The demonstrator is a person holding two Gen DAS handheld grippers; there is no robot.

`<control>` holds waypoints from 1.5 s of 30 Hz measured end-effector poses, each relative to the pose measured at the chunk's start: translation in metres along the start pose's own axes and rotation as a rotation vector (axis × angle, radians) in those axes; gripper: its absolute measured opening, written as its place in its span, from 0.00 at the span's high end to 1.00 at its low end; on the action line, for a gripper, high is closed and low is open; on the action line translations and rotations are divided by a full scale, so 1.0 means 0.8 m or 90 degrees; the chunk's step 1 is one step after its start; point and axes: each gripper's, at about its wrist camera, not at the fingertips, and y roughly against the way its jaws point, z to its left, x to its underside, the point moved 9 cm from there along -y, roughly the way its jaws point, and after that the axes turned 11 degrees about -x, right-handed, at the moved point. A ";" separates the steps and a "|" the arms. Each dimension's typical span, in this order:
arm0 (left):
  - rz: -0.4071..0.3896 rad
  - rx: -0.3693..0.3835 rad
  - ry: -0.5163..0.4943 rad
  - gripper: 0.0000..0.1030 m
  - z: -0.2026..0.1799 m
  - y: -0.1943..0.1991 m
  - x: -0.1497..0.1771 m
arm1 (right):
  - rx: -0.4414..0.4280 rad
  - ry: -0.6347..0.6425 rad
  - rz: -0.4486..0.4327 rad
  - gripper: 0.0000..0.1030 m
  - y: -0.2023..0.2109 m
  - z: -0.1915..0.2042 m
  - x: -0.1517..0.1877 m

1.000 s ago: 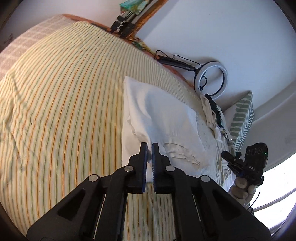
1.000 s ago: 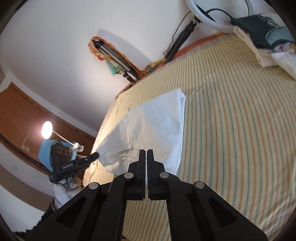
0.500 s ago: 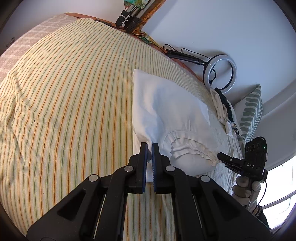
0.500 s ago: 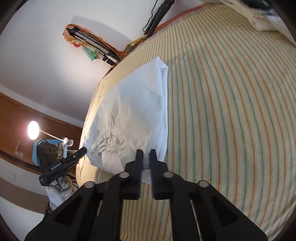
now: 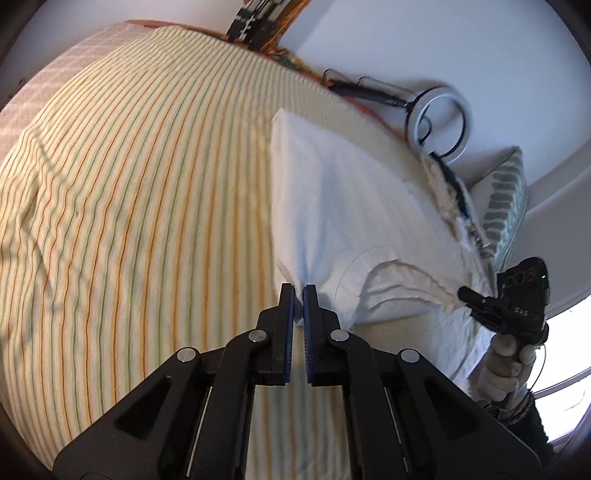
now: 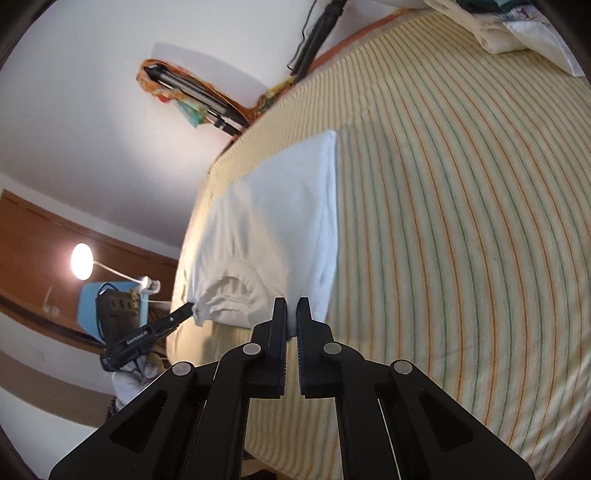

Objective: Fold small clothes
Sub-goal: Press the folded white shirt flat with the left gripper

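A white T-shirt [image 5: 343,206] lies stretched along the striped bedspread [image 5: 147,206], its ribbed neckline toward me. My left gripper [image 5: 298,291] is shut on the near left corner of the shirt. My right gripper [image 6: 291,306] is shut on the near right corner of the same white T-shirt [image 6: 280,221]. Each gripper shows in the other's view: the right one [image 5: 480,301] at the shirt's right shoulder, the left one [image 6: 181,314] at the left shoulder. The shirt's near edge is held taut between them.
A pile of other clothes [image 6: 517,29] lies at the far end of the bed, beside a ring light [image 5: 439,125] and a green patterned pillow [image 5: 506,192]. A tripod bag [image 6: 192,92] leans on the wall. A lit lamp [image 6: 81,260] stands left of the bed.
Both grippers have pulled the shirt's near edge toward me and lower, and the shirt now lies flatter and more stretched on the bed. Both stay shut on the fabric.
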 end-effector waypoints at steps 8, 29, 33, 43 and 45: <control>-0.004 -0.052 -0.059 0.97 0.000 0.012 0.009 | 0.062 0.139 0.061 0.90 -0.009 0.030 0.001; -0.113 -0.096 -0.103 0.97 -0.109 -0.013 -0.132 | 0.151 0.303 -0.006 0.85 -0.085 0.083 -0.139; -0.100 -0.105 -0.106 0.97 -0.116 -0.059 -0.153 | 0.213 0.318 0.039 0.85 -0.131 0.063 -0.137; -0.066 -0.125 -0.160 0.97 -0.082 -0.120 -0.121 | 0.260 0.332 0.093 0.85 -0.151 0.019 -0.117; -0.065 -0.126 -0.160 0.96 -0.080 -0.119 -0.122 | 0.262 0.331 0.099 0.85 -0.149 0.019 -0.118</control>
